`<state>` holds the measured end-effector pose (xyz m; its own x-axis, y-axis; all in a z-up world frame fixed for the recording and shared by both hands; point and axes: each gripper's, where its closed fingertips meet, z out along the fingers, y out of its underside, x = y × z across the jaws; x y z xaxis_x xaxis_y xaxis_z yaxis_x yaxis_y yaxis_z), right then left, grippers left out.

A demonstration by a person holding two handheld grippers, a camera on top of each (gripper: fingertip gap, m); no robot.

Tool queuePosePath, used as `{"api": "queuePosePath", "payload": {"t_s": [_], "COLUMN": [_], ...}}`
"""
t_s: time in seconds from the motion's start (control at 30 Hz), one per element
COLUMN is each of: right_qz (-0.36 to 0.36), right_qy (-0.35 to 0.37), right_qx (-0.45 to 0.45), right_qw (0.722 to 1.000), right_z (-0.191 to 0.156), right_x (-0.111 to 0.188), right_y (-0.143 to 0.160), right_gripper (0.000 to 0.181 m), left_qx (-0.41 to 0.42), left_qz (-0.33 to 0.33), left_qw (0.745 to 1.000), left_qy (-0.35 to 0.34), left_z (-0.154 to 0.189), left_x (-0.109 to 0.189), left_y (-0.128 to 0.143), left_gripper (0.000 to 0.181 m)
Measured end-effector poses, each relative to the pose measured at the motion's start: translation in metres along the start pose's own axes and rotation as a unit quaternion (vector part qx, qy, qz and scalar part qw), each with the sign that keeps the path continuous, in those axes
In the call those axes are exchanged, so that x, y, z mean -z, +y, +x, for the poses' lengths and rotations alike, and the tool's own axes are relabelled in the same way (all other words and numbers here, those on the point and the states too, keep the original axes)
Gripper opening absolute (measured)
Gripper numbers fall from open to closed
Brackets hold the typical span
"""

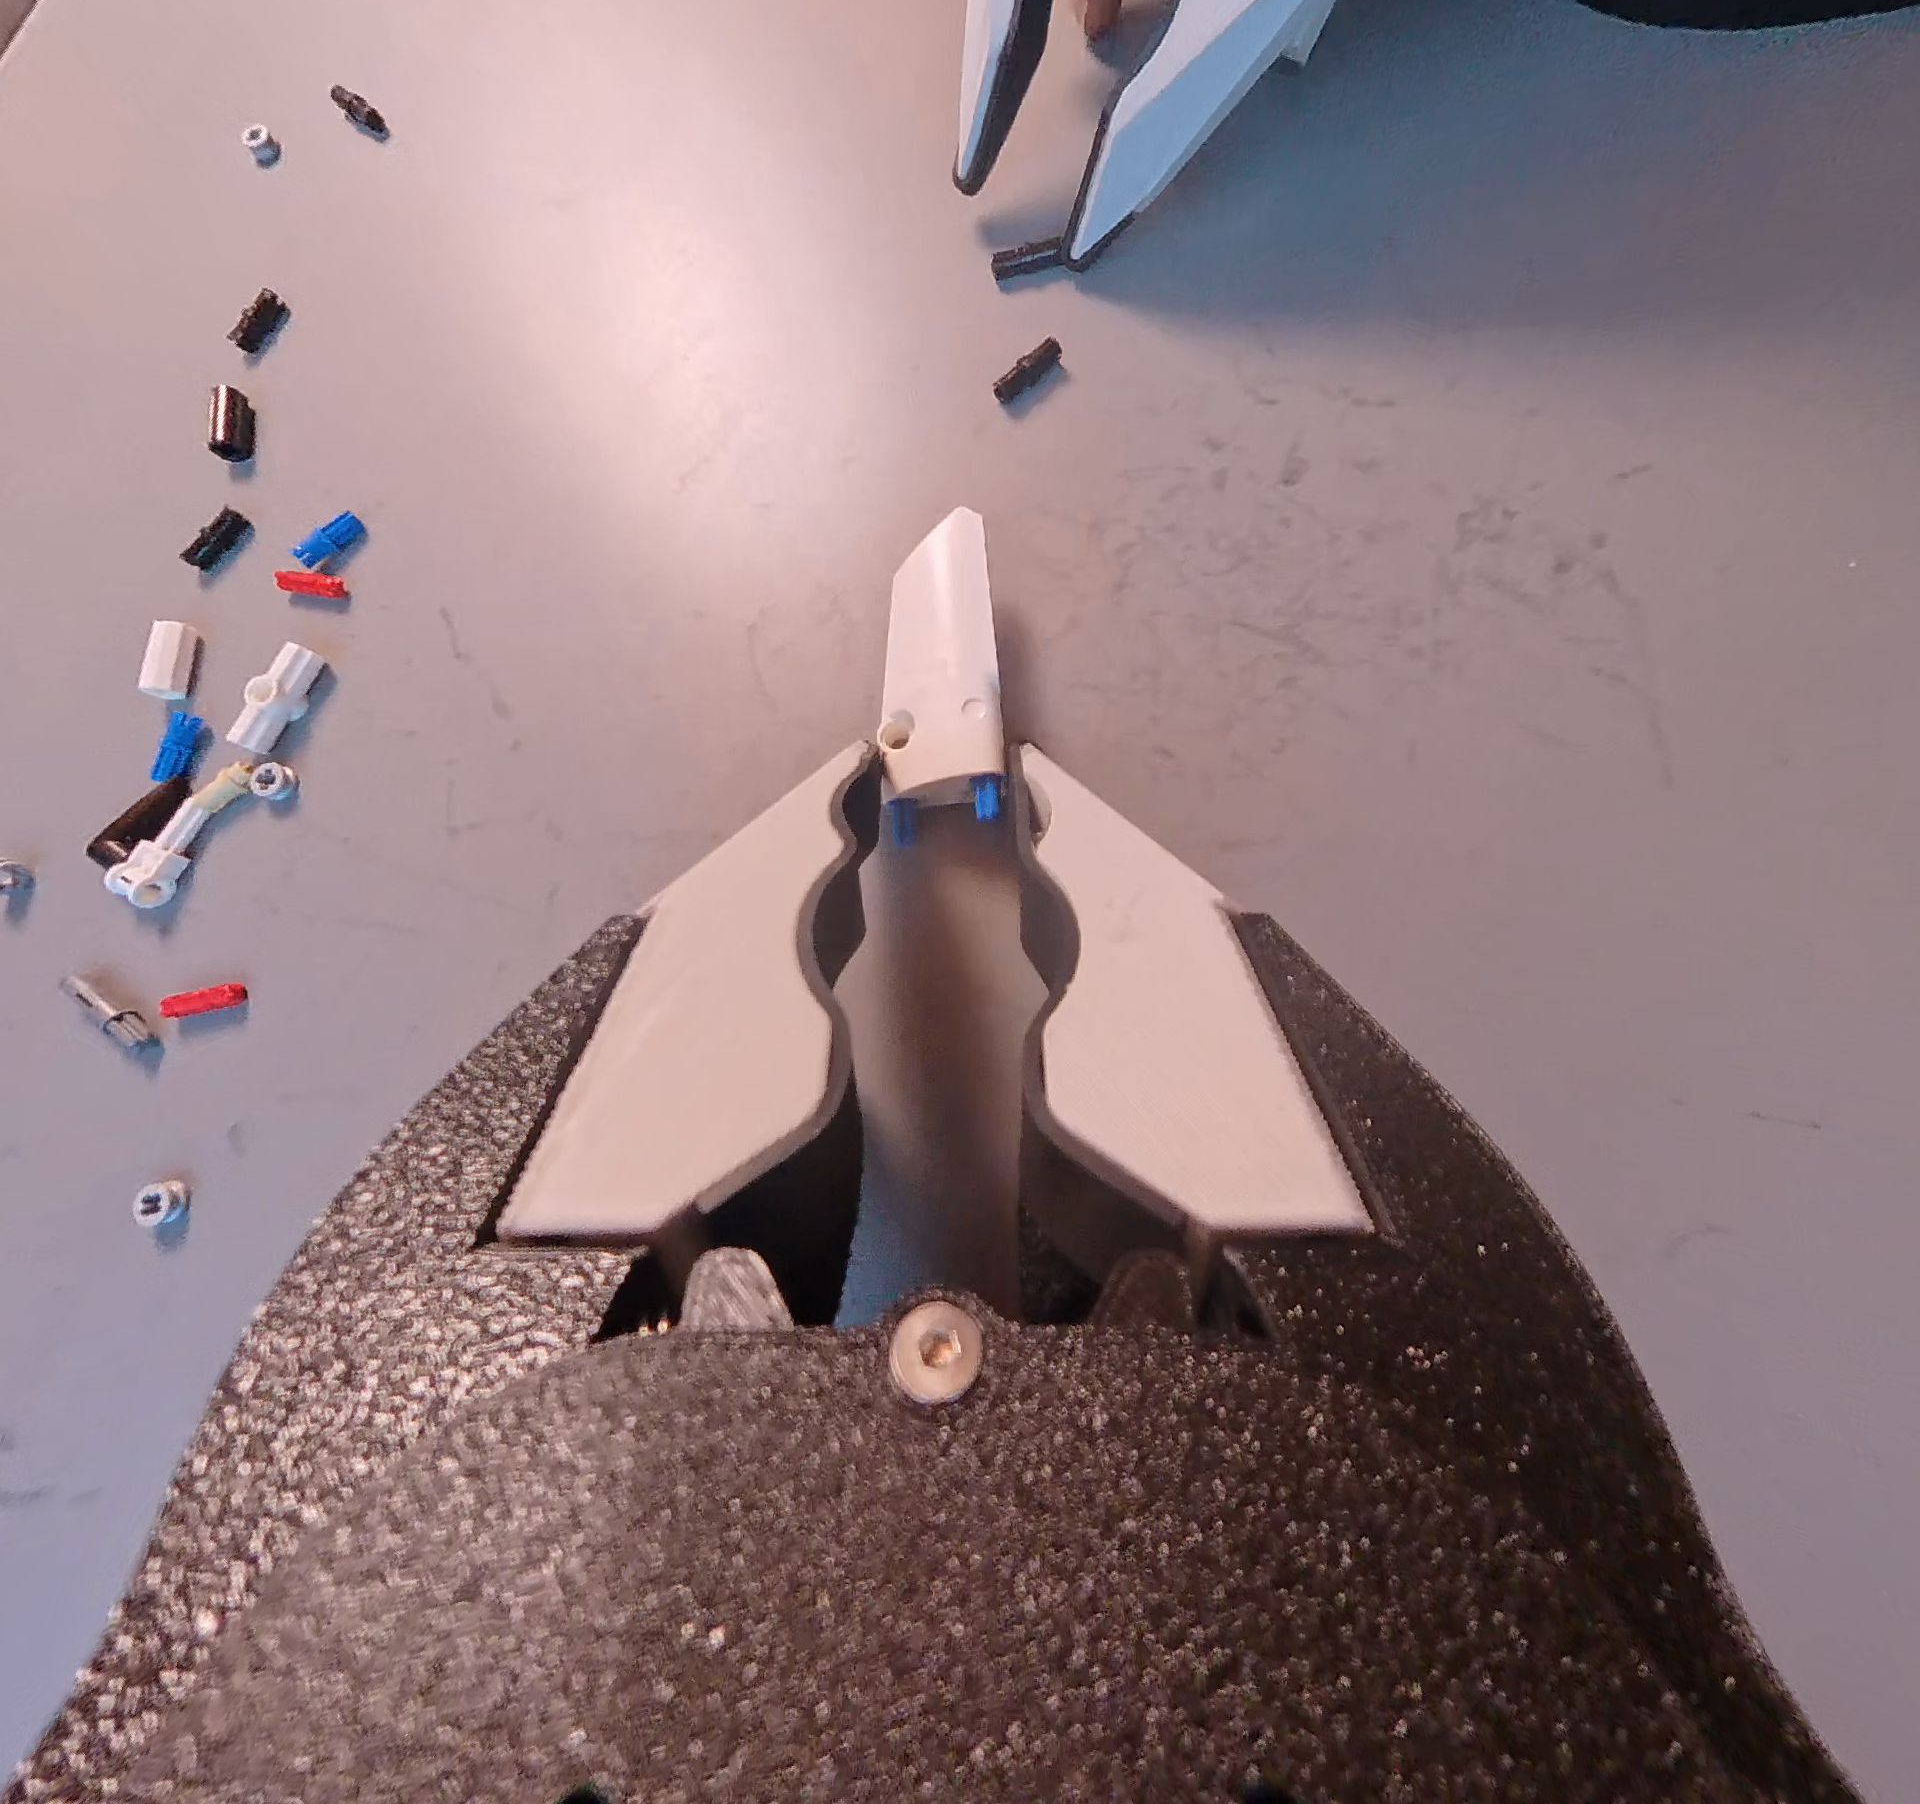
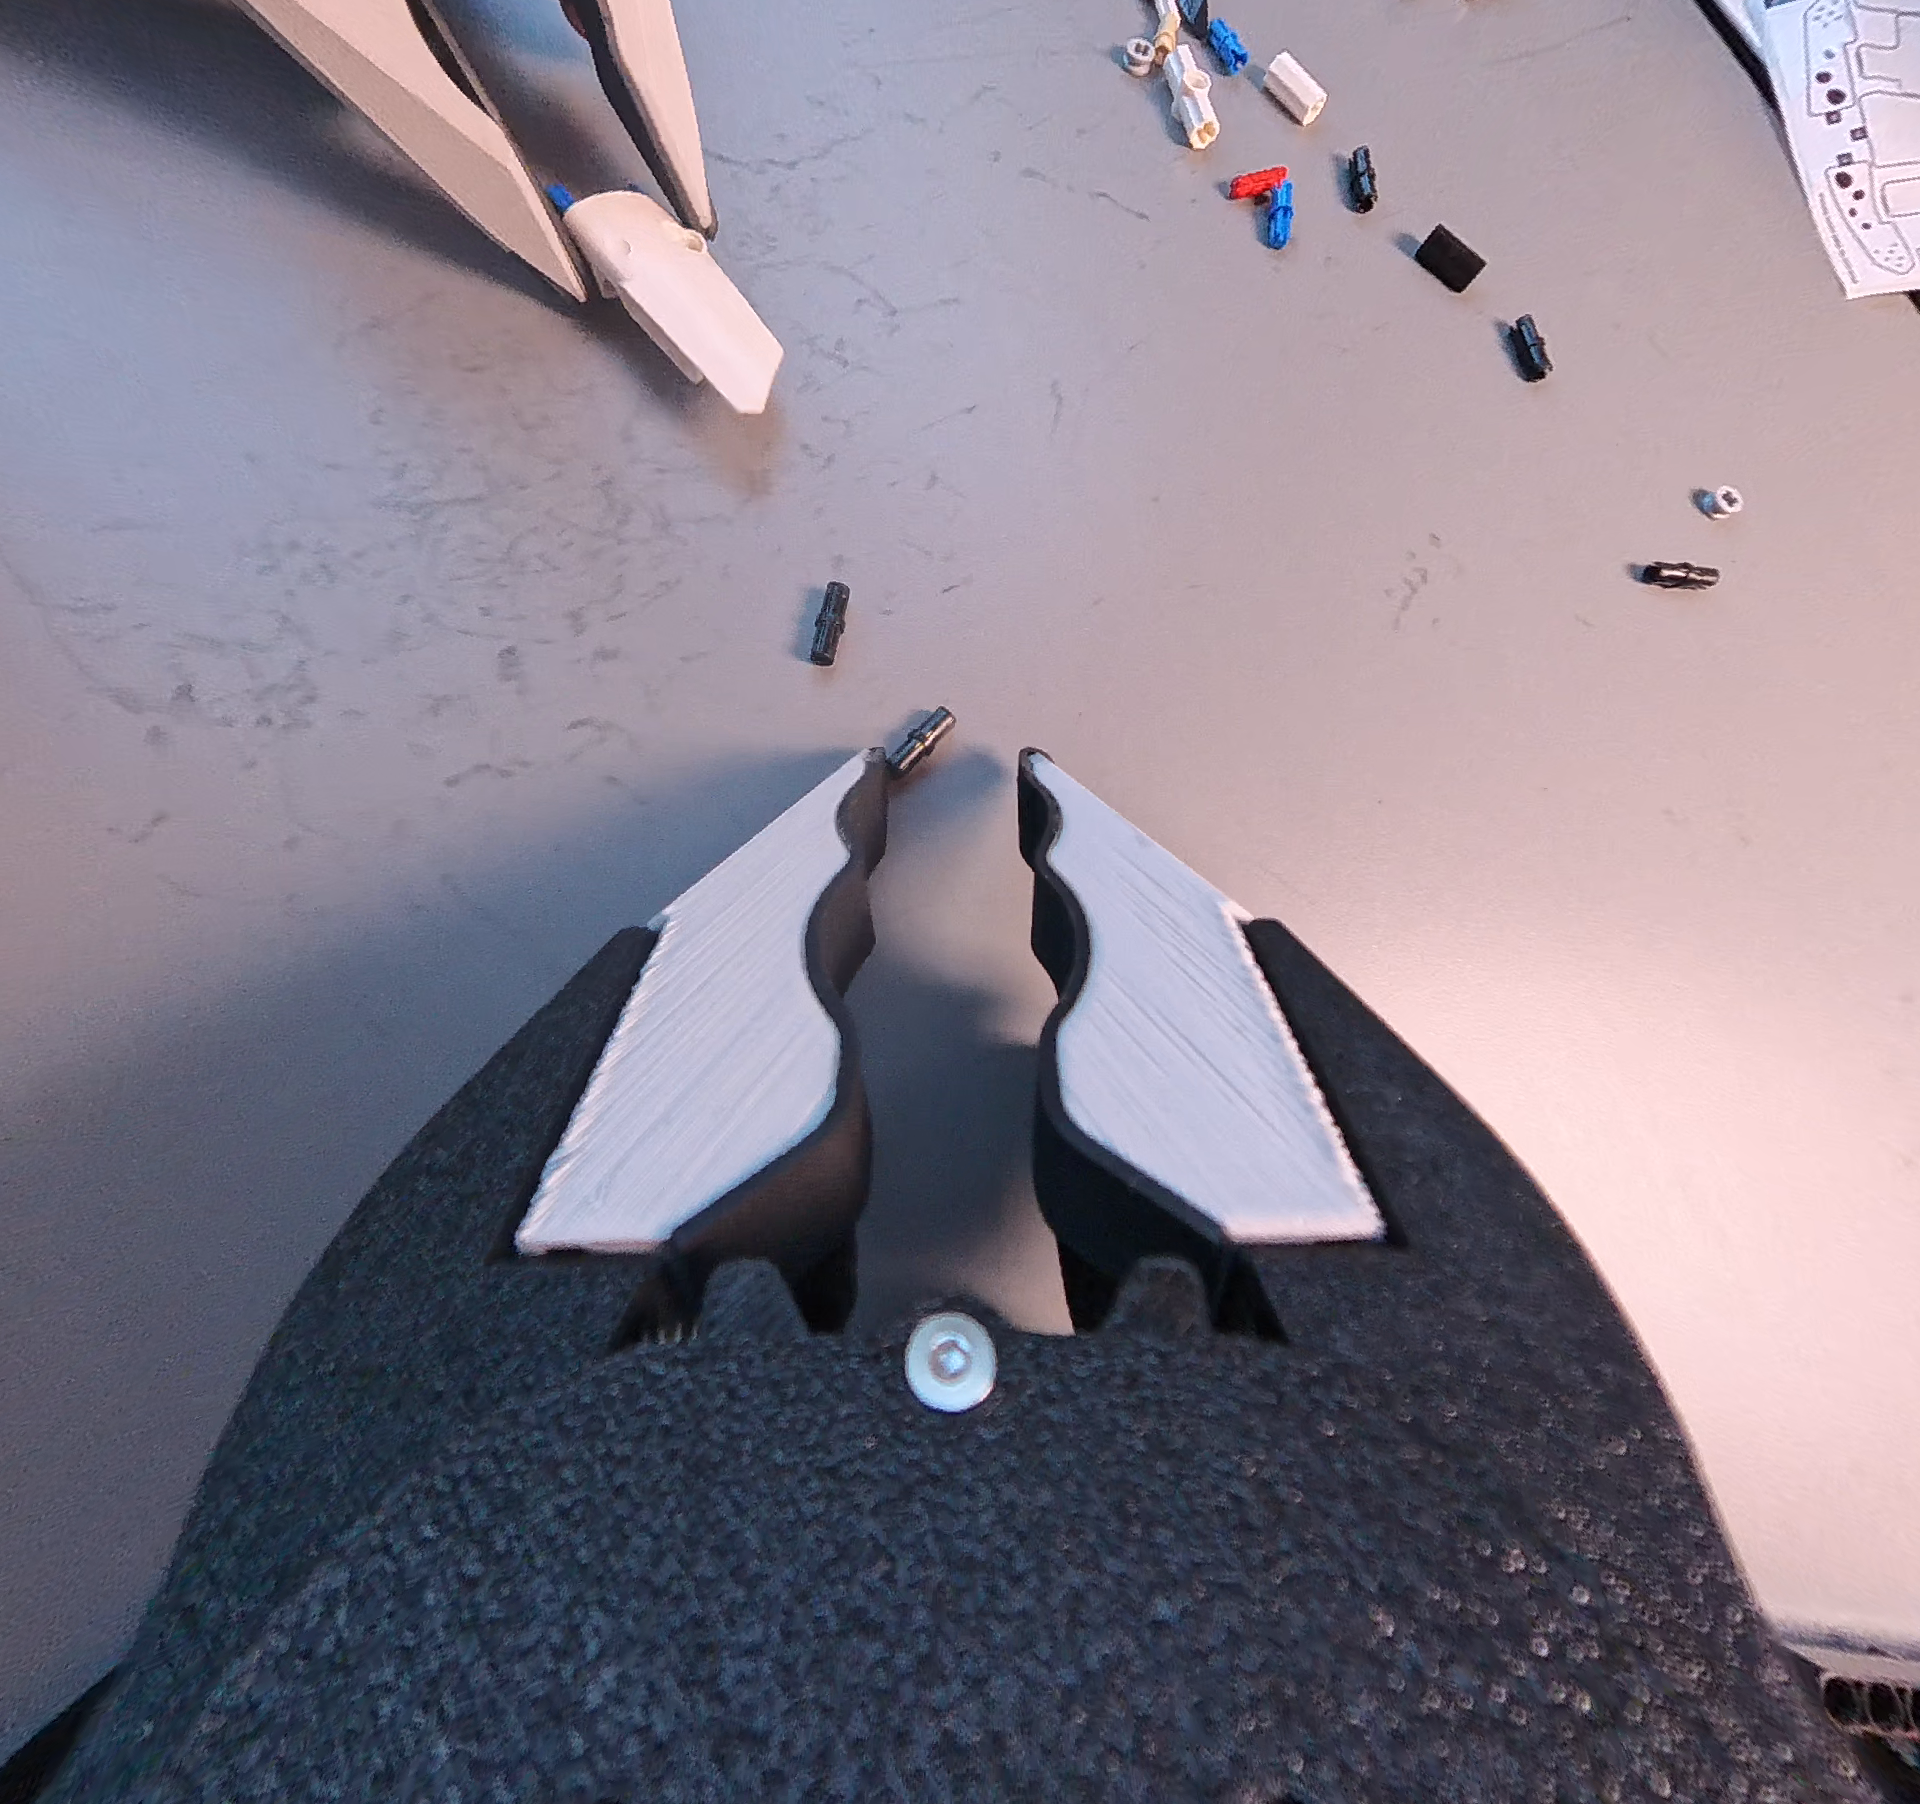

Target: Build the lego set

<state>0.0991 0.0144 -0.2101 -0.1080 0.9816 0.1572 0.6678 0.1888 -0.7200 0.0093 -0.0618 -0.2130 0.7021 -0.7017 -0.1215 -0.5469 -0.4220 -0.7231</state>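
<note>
My left gripper (image 1: pixel 943 767) is shut on a white pointed lego panel (image 1: pixel 940 648) with two blue pins (image 1: pixel 902 819) at its near end; the panel's tip rests near the grey table. It also shows in the right wrist view (image 2: pixel 681 294), held at upper left. My right gripper (image 2: pixel 951 767) is open and empty, low over the table. A black pin (image 2: pixel 921 740) lies at the tip of its left finger, touching or nearly so. A second black pin (image 2: pixel 829 622) lies just beyond. In the left wrist view the right gripper (image 1: pixel 1023 216) is at top right beside those pins (image 1: pixel 1029 258).
Several loose small lego parts, black, blue, red, white and grey, lie scattered at the left in the left wrist view (image 1: pixel 208 694) and at upper right in the right wrist view (image 2: pixel 1288 92). A printed instruction sheet (image 2: pixel 1839 123) lies at far right. Tip to tip, the grippers are about 12 cm apart.
</note>
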Motion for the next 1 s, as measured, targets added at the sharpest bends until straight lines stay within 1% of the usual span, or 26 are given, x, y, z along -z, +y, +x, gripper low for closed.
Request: {"api": "queuePosePath", "payload": {"t_s": [0.57, 0.63, 0.7, 0.73, 0.9, 1.0], "right_qz": [-0.001, -0.001, -0.006, -0.005, -0.001, -0.001], "right_qy": [0.006, 0.005, 0.026, 0.029, 0.020, 0.005], "right_qx": [0.011, 0.008, 0.000, -0.005, -0.007, -0.003], "right_qw": [1.000, 1.000, 1.000, 1.000, 1.000, 1.000], "right_z": [-0.001, -0.001, 0.007, 0.009, 0.007, 0.003], "right_x": [0.000, 0.000, 0.000, 0.000, 0.001, 0.000], "right_y": [0.000, 0.000, 0.002, 0.002, 0.001, 0.001], "right_gripper": [0.021, 0.020, 0.011, 0.009, 0.011, 0.020], "left_qx": [0.006, 0.008, 0.013, 0.014, 0.003, -0.002], "left_qz": [0.000, 0.002, 0.008, 0.012, 0.024, 0.030], "left_qw": [1.000, 1.000, 0.999, 0.999, 0.998, 0.997], "left_qy": [0.014, 0.020, 0.031, 0.040, 0.060, 0.071], "left_z": [0.003, 0.005, 0.007, 0.009, 0.017, 0.020], "left_x": [0.002, 0.002, 0.003, 0.004, 0.010, 0.012], "left_y": [0.001, 0.001, 0.000, -0.001, -0.005, -0.007], "left_gripper": [0.024, 0.028, 0.030, 0.030, 0.028, 0.026]}}
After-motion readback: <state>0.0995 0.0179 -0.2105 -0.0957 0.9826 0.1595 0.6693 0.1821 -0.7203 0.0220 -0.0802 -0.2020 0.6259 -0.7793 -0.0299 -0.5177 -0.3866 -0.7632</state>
